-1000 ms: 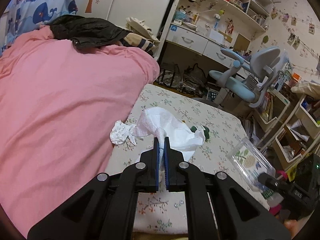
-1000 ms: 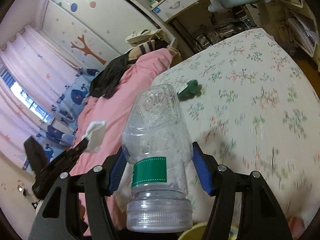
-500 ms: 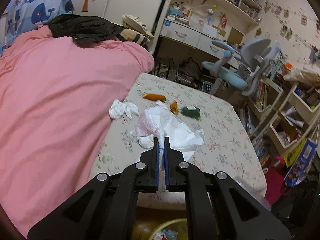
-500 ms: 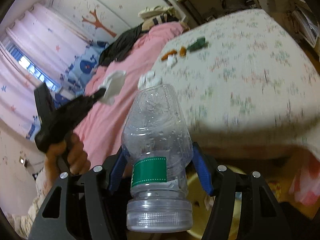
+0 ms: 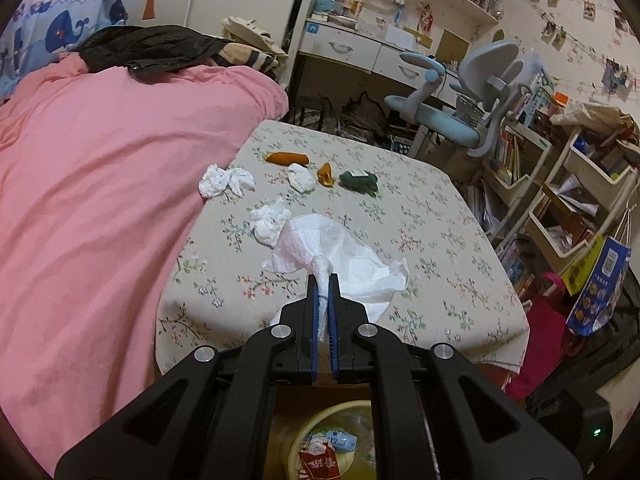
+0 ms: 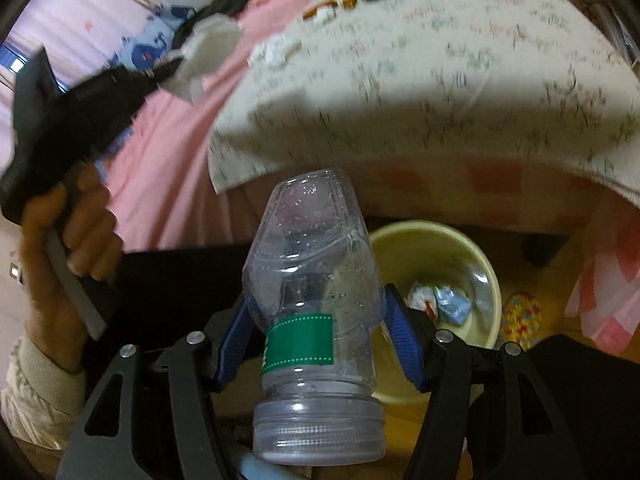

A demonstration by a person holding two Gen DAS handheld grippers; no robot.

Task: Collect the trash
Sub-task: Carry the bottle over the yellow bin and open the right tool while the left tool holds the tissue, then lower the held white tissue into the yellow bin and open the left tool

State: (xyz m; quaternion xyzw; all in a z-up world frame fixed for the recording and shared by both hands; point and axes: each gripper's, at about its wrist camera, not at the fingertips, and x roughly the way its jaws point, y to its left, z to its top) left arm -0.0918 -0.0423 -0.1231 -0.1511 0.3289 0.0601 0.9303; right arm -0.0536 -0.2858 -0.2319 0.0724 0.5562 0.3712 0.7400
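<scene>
Your left gripper (image 5: 323,280) has its jaws pinched tight on a white tissue (image 5: 340,256), which fans out beyond the tips and hangs over the near part of the bed (image 5: 460,240) with its floral sheet. Below the gripper, past the bed's edge, a yellow bin (image 5: 304,436) sits on the floor with wrappers inside.

More trash lies on the sheet: a crumpled tissue wad (image 5: 270,220) just beyond the held tissue, a twisted white wad (image 5: 224,180) near the pink duvet (image 5: 100,200), a small white ball (image 5: 301,178), an orange peel strip (image 5: 287,158), a smaller orange piece (image 5: 325,175) and a dark green scrap (image 5: 360,182). These last four sit in a loose row across the far part of the sheet.

Your right gripper (image 6: 316,316) has its jaws closed on a clear plastic bottle (image 6: 312,264), the blue pads pressing its sides near the green label, cap end toward the camera. In the right view the bottle hangs off the bed's edge, with the bin (image 6: 400,236) just behind and to its right, holding crumpled wrappers. Your left hand (image 6: 68,240) shows at the left of that view, grasping the gripper's handle, the tissue (image 6: 208,52) blurred at its tip above the duvet (image 6: 168,152).
</scene>
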